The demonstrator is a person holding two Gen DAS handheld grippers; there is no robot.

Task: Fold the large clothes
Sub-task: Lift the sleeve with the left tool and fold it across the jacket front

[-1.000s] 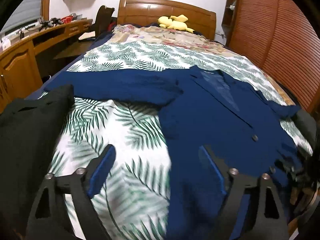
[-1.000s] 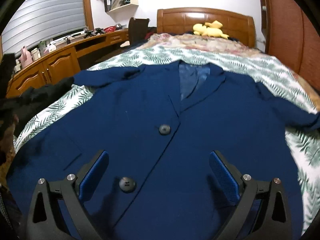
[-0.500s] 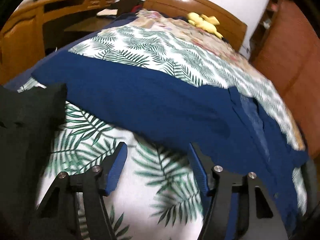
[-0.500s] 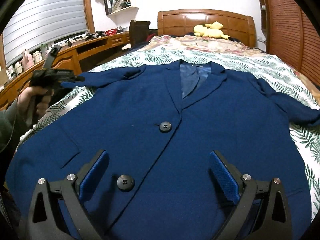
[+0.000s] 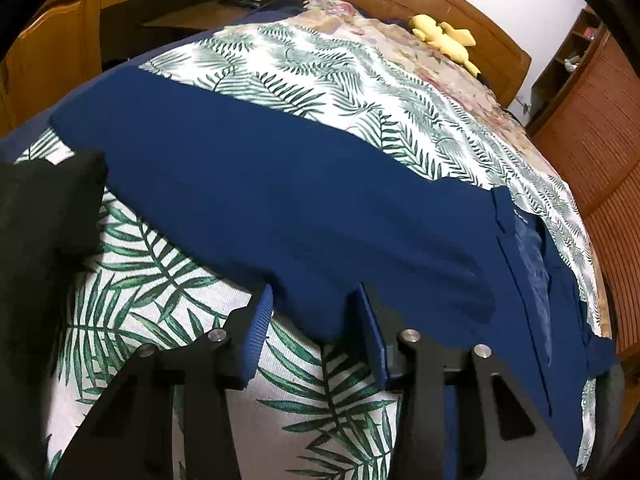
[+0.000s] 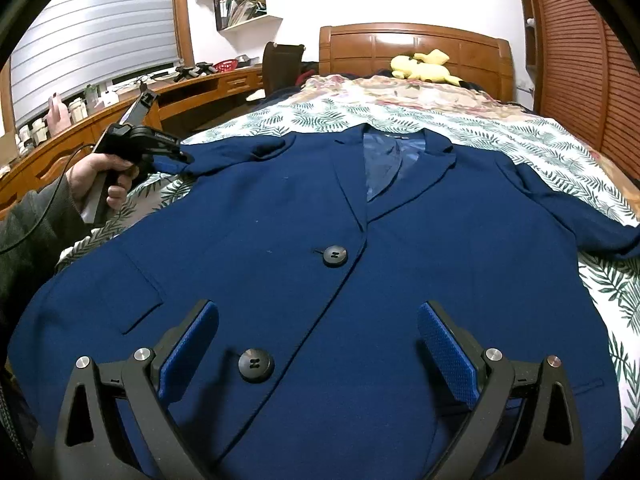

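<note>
Navy blazer (image 6: 304,240) lay face up, buttoned, flat on the bed over the palm-leaf bedspread (image 5: 304,76), collar toward the wooden headboard (image 6: 416,46). Both sleeves were spread outward.

Left tool (image 5: 314,300) sat at the lower edge of the blazer's left sleeve (image 5: 248,184), near the underarm. Its fingers were partly narrowed with the sleeve edge between them; a gap to the cloth remained on each side — not clamped, as far as the left wrist view showed. From the right wrist view the same tool (image 6: 182,156) met the sleeve well out from the shoulder.

Right tool (image 6: 318,320) was spread wide, hovering above the lower front, its pads either side of the lower button (image 6: 256,365). It held nothing.

Judgement: the sleeve fold was the step in hand, body folds not yet begun. Next move calls for a firm pinch on the sleeve edge, then carrying it across the chest without dragging the body.

Writing: a small label inside the collar (image 6: 400,136) — unreadable. No brand legible.

Black garment (image 5: 36,240) lay at the left of the bed.
</note>
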